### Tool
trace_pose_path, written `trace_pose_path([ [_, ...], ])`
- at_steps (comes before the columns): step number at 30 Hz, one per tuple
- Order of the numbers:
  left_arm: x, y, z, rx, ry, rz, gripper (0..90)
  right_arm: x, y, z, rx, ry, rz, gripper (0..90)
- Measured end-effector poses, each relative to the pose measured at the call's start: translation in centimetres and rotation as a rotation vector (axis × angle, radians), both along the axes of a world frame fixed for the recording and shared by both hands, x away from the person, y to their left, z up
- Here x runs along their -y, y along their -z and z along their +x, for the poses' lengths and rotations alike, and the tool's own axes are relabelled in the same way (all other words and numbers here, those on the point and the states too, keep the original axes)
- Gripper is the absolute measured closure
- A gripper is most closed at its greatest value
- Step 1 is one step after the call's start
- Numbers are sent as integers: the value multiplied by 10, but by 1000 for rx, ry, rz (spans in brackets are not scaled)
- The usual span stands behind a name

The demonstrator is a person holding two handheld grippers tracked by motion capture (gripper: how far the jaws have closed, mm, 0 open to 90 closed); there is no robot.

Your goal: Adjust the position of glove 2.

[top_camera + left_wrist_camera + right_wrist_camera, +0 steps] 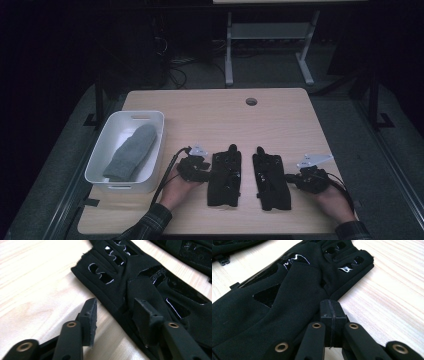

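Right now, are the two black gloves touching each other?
Apart. The high view shows a strip of bare table between the left glove and the right glove, running their whole length.

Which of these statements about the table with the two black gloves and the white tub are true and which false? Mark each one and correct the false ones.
1. Two black fabric gloves, the left black glove and the right black glove, lie side by side on the light wooden table. True.
2. The white plastic tub holds a red towel. False: a grey knitted mitten lies in it.
3. The right gripper has its jaws pressed together. True.
4. The left gripper is shut tight. False: its jaws stand apart, one over the glove's edge, one over bare table.
5. The tub stands to the right of the gloves. False: it stands to their left.
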State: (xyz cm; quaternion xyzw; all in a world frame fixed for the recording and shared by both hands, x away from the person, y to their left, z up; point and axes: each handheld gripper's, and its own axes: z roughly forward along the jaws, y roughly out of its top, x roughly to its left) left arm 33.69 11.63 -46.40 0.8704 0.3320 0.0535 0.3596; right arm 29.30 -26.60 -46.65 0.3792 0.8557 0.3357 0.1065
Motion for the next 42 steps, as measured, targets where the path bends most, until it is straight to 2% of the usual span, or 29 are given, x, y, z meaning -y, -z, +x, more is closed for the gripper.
trace_pose_path([
  [2, 2, 0, -1, 6, -3, 1, 572, -1, 0, 0, -1, -3, 1, 900],
  [5, 5, 1, -4, 16, 12, 9, 712, -4, 0, 0, 0, -16, -1, 900],
  [7, 7, 1, -5, 19, 12, 9, 767, -6, -1, -1, -7, -17, 1, 900],
  [11, 9, 0, -5, 8, 13, 7, 832, -10, -1, -1, -3, -30, -4, 900],
  [14, 9, 1, -4, -4, -10, -7, 848, -12, -2, -1, 2, -43, -5, 900],
  [21, 11, -1, 2, 16, -49, -25, 856, -18, -3, -2, 0, -54, -4, 900],
  [27, 8, -1, 10, 15, -83, -42, 857, -20, -2, -1, 0, -57, -4, 900],
  [30, 8, 0, 13, 5, -93, -54, 857, -22, -2, -1, -2, -63, -4, 900],
  [32, 9, 0, 15, 13, -92, -47, 857, -25, -2, -1, 1, -69, -8, 900],
  [35, 10, 0, 16, 12, -89, -58, 857, -28, -2, 0, 2, -78, -12, 900],
  [42, 14, -11, 12, 5, -52, -150, 859, -34, -1, 2, -3, -89, -3, 900],
])
